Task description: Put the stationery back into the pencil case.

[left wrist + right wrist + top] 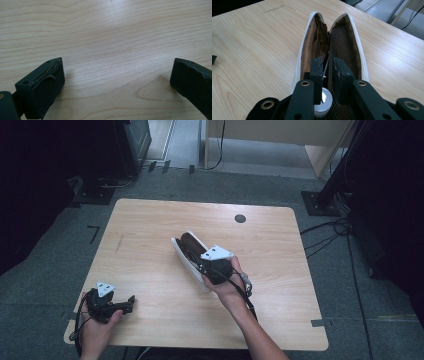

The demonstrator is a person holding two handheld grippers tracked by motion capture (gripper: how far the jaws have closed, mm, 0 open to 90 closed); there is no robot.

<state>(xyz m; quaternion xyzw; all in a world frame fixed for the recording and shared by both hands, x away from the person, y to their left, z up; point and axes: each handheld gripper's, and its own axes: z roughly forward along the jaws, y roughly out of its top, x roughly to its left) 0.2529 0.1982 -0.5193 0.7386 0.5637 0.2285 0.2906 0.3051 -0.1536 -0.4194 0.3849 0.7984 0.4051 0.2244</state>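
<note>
Your right gripper (pixel 327 65) sits inside the open case (pixel 305 45), which lies slantwise at the middle of the table (pixel 150 220); its jaws stand nearly together, pinched on a thin dark item (pixel 326 67) between the brown lining and the mesh pocket (pixel 342 42), though you cannot tell what that item is; a small white round thing (pixel 323 100) lies in the case just under the jaws; your left gripper (pixel 117 75) rests spread wide over bare wood at the near left corner, holding nothing; so the case is already unzipped and the packing looks under way; letting go, drawing out and closing the case seem left.
</note>
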